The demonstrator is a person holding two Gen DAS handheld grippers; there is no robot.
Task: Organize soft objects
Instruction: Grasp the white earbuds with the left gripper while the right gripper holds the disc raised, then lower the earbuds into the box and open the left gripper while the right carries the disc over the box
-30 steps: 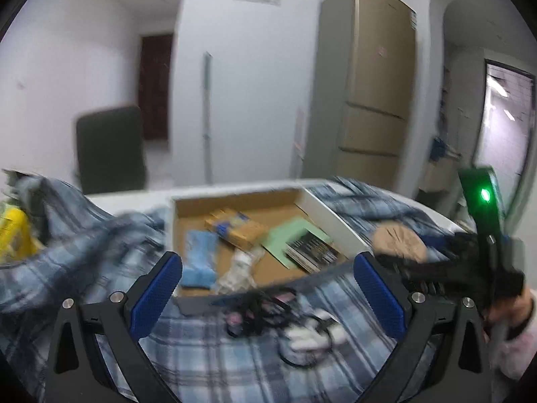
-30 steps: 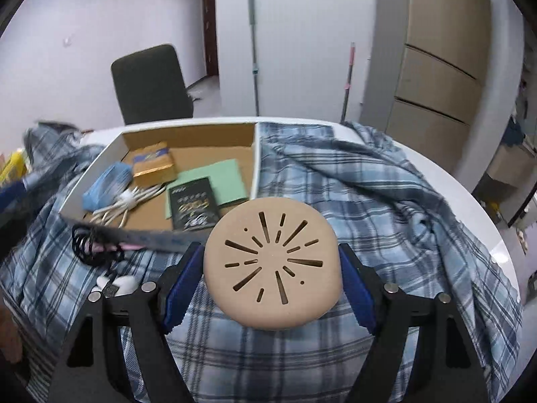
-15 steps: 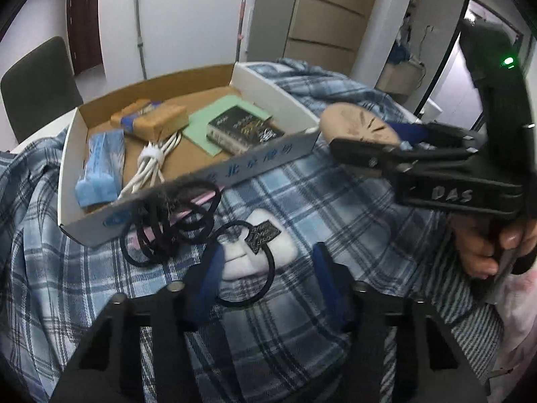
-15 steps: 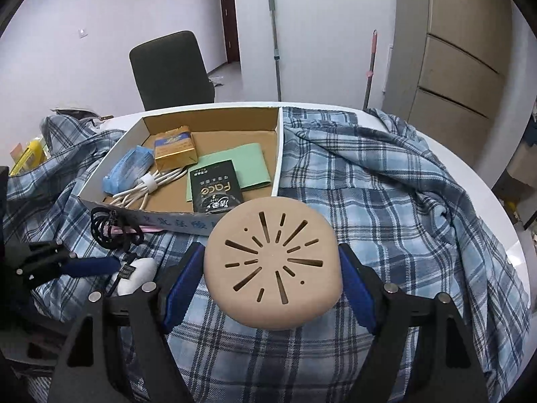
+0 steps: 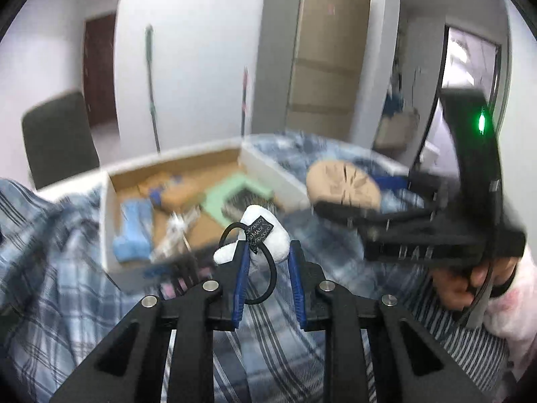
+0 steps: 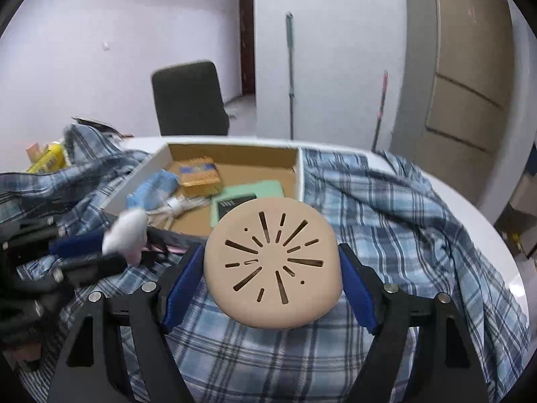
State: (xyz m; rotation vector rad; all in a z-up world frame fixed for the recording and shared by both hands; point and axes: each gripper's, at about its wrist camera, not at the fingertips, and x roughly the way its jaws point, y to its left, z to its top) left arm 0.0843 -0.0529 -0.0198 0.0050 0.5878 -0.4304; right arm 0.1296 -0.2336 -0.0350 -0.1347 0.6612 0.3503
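Soft white plush hair tie (image 5: pixel 266 238), looped with a black elastic, is sitting between the left gripper (image 5: pixel 268 262) fingers as its jaws are closing on it, lifted at 5 o'clock from the cardboard box (image 6: pixel 235 158). Right gripper (image 6: pixel 272 288) is clamping a round tan cushion (image 6: pixel 272 262) wide between its blue pads, above the plaid shirt (image 6: pixel 402 221) at 6 o'clock of the box.

Tan pad (image 6: pixel 272 270) w/ dark slits; white plush (image 5: pixel 268 235), black loop; blue-white plaid cloth (image 6: pixel 402 221).
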